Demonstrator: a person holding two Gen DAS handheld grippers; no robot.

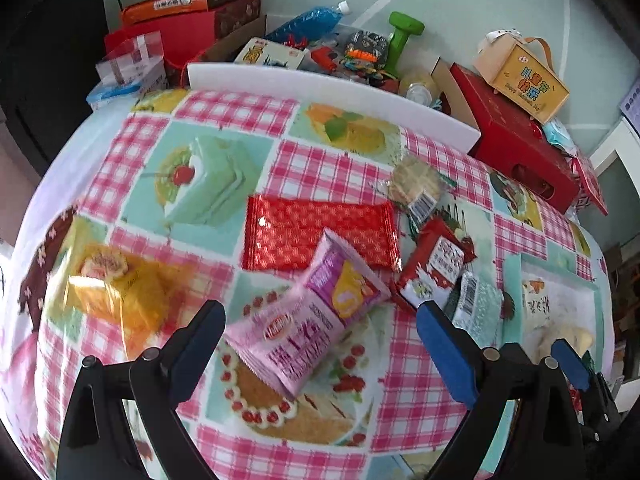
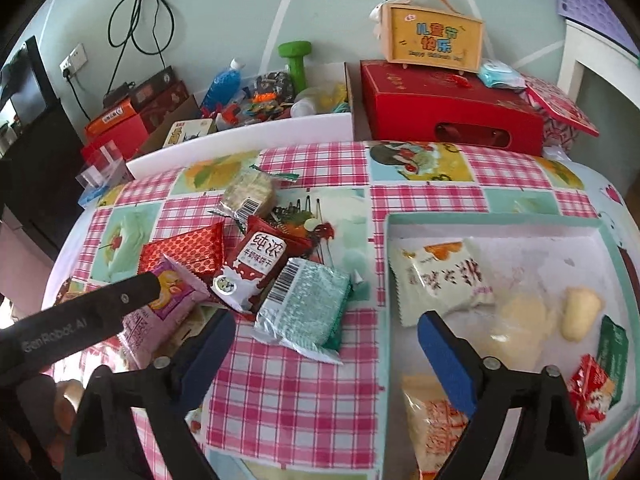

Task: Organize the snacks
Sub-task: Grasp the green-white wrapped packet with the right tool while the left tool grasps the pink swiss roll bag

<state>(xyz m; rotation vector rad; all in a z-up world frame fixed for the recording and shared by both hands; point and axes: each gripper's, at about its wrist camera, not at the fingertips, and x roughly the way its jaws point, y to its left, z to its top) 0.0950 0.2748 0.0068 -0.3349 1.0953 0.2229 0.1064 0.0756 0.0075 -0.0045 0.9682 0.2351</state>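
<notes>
A: Where's the pink foil biscuit packet (image 1: 304, 312)?
B: On the tablecloth between the left gripper's (image 1: 320, 320) wide-spread fingers, long axis slanting up-right. Right gripper (image 2: 326, 332), equally wide, sits farther.

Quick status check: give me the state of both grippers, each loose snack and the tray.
left gripper: open, empty, over the pink packet.
right gripper: open, empty.
pink packet: on the cloth, overlapping the shiny red packet.
shiny red packet: flat on the cloth.
dark red packet: propped on its neighbours.
green foil packet: on the cloth, barcode up.
round cracker packet: on the cloth.
tray: holds several snacks.
</notes>
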